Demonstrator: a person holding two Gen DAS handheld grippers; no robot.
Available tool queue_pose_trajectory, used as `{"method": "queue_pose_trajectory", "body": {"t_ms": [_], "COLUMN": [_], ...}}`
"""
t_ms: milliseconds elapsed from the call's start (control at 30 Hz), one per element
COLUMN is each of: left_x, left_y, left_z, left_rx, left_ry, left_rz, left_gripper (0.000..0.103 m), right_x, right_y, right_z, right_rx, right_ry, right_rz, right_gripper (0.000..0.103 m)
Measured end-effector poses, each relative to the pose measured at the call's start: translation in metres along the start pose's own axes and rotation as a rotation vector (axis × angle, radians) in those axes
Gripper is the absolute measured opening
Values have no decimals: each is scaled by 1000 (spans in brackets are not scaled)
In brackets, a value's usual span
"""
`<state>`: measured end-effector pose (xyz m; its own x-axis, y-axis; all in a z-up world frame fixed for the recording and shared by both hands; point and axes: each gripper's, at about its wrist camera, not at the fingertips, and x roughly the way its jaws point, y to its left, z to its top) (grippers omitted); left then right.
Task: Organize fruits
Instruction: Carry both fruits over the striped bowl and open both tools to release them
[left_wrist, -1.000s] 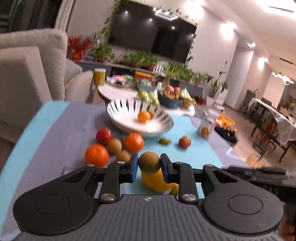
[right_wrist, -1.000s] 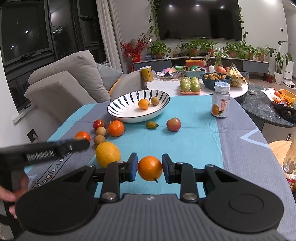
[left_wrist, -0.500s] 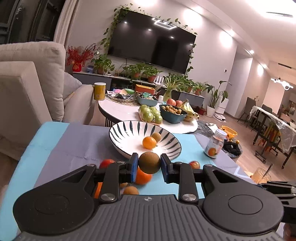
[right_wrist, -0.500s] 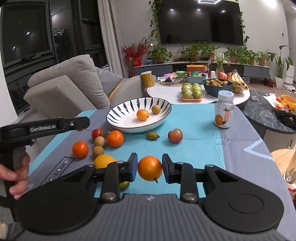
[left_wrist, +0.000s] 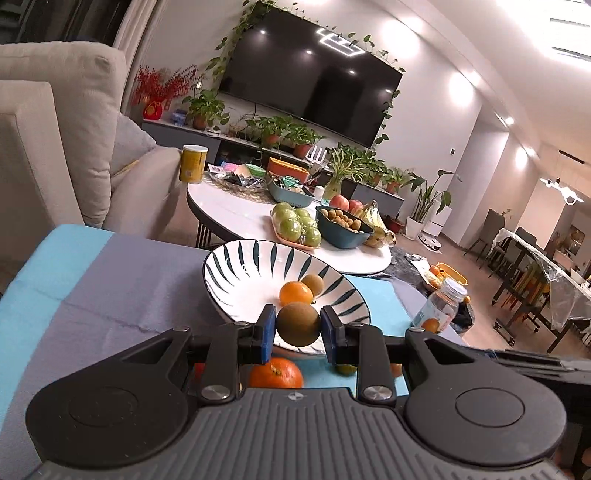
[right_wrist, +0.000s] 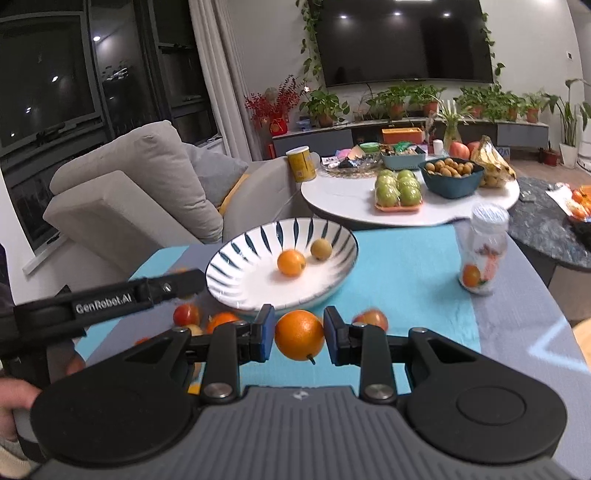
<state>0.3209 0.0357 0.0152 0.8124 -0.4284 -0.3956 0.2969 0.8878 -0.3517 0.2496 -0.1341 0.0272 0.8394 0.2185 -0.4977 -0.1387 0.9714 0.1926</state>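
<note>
My left gripper (left_wrist: 298, 325) is shut on a round brown fruit (left_wrist: 298, 324), held above the near rim of the white bowl with dark blue stripes (left_wrist: 236, 273). The bowl holds an orange (left_wrist: 295, 293) and a brown fruit (left_wrist: 312, 283). My right gripper (right_wrist: 299, 335) is shut on an orange (right_wrist: 299, 334), in front of the bowl (right_wrist: 251, 291). The left gripper's body (right_wrist: 110, 301) crosses the right wrist view at the left. Loose fruits lie below: a tangerine (left_wrist: 276, 373), a red one (right_wrist: 186, 314), an apple (right_wrist: 373, 319).
A small bottle (right_wrist: 484, 254) stands right of the bowl on the blue and grey cloth (right_wrist: 406, 258). Behind is a round white table (right_wrist: 332, 199) with green apples, a dish of small fruits and bananas. A beige sofa (right_wrist: 147, 184) is at the left.
Both grippers have moved forward toward the bowl with their fruits still held. The loose fruits on the cloth have slipped under the grippers.
</note>
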Motion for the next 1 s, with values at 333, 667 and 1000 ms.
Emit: {"method": "queue_pose_trajectory", "body": {"t_ms": [333,667,1000], "left_x": [29,45,48], "left_y": [3,15,15], "left_z": [10,11,14], "left_rx": [17,9,16], "left_ry": [17,52,56], "left_rz": [5,23,44], "left_gripper": [24,24,36], "right_x": [39,60,62], "right_y": [-10,-9,-5], "right_z": [17,23,24], "right_rx": [58,71,65], "right_ry": [15,30,16], "right_rz": [26,43,39], "right_gripper": [66,66,66]}}
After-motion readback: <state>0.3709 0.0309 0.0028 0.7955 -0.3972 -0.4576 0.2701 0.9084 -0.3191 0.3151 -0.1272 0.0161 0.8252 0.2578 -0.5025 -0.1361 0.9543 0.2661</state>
